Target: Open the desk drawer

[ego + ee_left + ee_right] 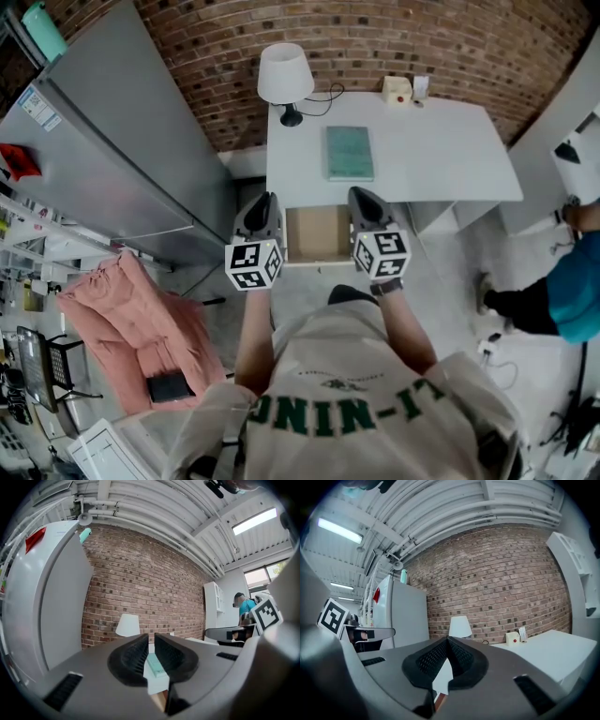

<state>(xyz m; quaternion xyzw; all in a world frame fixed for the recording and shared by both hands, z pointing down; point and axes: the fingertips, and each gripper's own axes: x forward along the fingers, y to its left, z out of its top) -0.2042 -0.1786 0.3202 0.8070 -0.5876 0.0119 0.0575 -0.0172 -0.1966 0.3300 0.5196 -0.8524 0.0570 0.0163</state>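
The white desk [422, 150] stands against the brick wall. Its drawer [319, 234] is pulled out at the front edge and shows a bare wooden bottom. My left gripper [266, 198] hovers over the drawer's left side and my right gripper [362, 191] over its right side; both point level at the wall. In the left gripper view the left gripper [151, 637] has a narrow slit between its pads, with nothing in it. The right gripper [447, 640] has its pads meeting at the tips and holds nothing. Neither gripper touches the drawer.
On the desk are a white lamp [284, 75], a green book [349, 152] and a small box [397, 90]. A grey fridge [122, 159] stands to the left, with a pink cushioned chair [131, 319] near it. A person in teal [562, 291] is at the right.
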